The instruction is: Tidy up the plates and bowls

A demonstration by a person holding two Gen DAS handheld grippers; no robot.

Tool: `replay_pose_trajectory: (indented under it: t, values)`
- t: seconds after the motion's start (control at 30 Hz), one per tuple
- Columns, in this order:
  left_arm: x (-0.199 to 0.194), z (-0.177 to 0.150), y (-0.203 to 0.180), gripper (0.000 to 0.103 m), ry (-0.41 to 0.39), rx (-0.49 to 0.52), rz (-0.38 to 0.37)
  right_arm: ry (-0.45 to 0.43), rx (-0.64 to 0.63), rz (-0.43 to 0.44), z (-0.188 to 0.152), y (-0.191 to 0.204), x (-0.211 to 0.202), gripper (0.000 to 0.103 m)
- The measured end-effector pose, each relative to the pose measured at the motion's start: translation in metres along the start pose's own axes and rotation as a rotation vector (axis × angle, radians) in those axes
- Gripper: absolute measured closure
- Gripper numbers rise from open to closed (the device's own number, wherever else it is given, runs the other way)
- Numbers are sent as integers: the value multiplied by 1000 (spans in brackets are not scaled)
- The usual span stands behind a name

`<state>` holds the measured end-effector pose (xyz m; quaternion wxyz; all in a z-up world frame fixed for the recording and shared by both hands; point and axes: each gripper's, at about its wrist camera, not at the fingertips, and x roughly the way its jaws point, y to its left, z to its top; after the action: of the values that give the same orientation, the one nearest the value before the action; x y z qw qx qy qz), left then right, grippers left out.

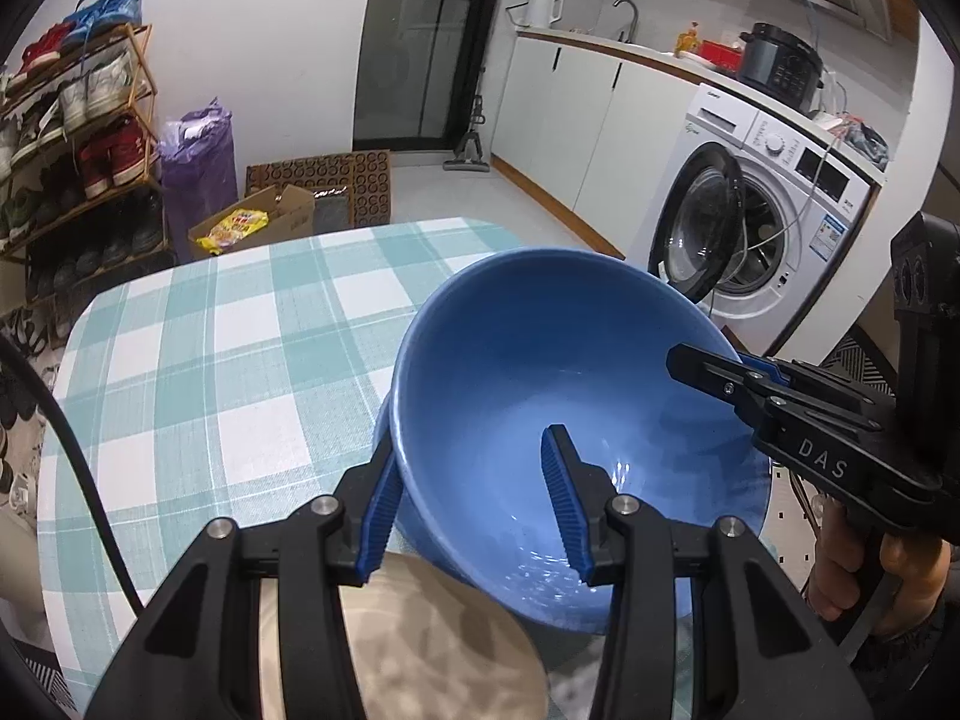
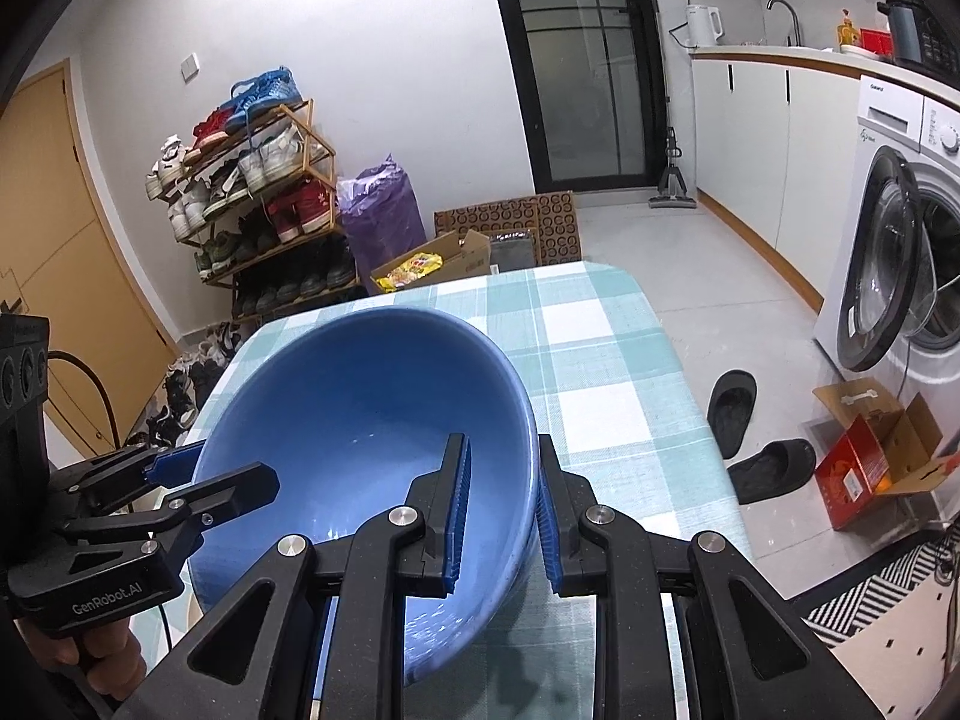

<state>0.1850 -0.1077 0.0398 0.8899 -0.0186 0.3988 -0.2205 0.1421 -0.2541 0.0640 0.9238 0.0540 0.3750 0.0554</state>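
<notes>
Blue bowl (image 1: 558, 396) sits tilted between both grippers above the checked tablecloth (image 1: 198, 360), its rim straddled on two sides. The left gripper (image 1: 474, 480) has one blue pad outside the near wall and the other inside the bowl; whether both pads press the wall cannot be told from either view. The right gripper (image 2: 501, 510) has its jaws drawn close together, pinching the bowl's rim, one pad inside and one outside.

Writing: in the left wrist view the right gripper's body reads "DAS"; in the right wrist view the left gripper's body reads "GenRobot.AI". The washing machine (image 1: 774, 204) ahead and to the right of the tools carries a brand mark too small to read with certainty.

Only the left wrist view shows a beige plate (image 1: 432, 648) just under the left gripper's fingers and the bowl, plus a hand (image 1: 870, 564) on the right gripper's handle. Only the right wrist view shows a pair of black slippers (image 2: 750, 438) and an open red carton (image 2: 870, 468) on the floor to the right of the table, and a wooden door (image 2: 66, 228) far left. Both views show the shoe rack (image 2: 252, 198).
</notes>
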Motion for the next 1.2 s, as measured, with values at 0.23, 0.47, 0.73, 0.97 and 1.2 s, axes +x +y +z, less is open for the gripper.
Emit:
replay_pose_trajectory:
  t: [0.23,0.47,0.73,0.97,1.2]
  values:
    - [14,-4,10,59,18,-18,24,32,-13,-15,-5,6,23,82]
    - [30,-9,14,59,45,-16,55,56,-19,-49,-12,7,45,82]
    - [38,-12,13,59,55,5,81,69,-51,-101,-21,10,59,82]
    - [45,-14,11,59,62,24,110,73,-74,-131,-25,11,67,81]
    - [48,-16,8,59,49,48,140,63,-101,-166,-30,12,72,81]
